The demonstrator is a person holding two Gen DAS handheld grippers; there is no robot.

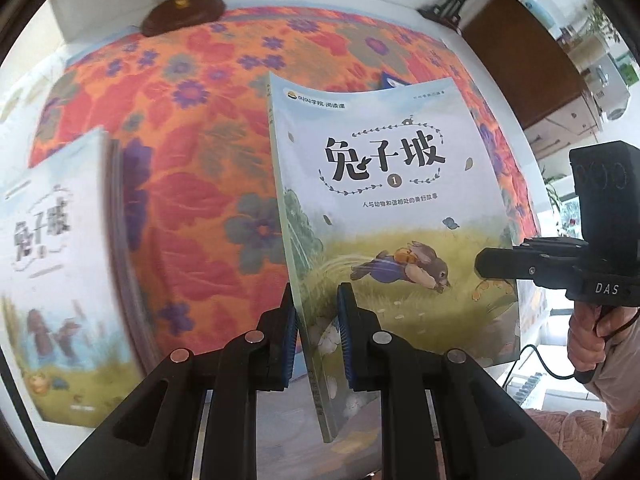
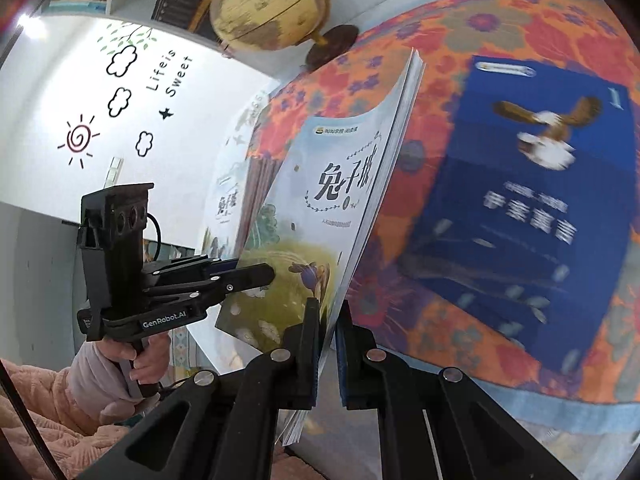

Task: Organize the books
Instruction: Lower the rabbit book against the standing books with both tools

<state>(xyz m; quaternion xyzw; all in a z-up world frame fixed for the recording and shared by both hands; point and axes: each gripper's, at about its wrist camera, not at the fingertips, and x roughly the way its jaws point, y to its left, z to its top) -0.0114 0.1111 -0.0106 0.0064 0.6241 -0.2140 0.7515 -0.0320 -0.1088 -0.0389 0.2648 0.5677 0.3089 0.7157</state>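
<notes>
Books are the job, and the rabbit book (image 1: 384,208) hangs clear above the floral table (image 1: 192,92). I have my left tool (image 1: 316,328) clamped on its spine edge and my right tool (image 2: 328,344) on its page edge, so it stays taut. A matching book (image 1: 56,264) lies left of it, a blue book (image 2: 532,200) right.

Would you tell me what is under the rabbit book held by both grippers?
Under the rabbit book shows the floral tablecloth, plus a blue book on the right. Whatever lies directly behind its cover is hidden.
</notes>
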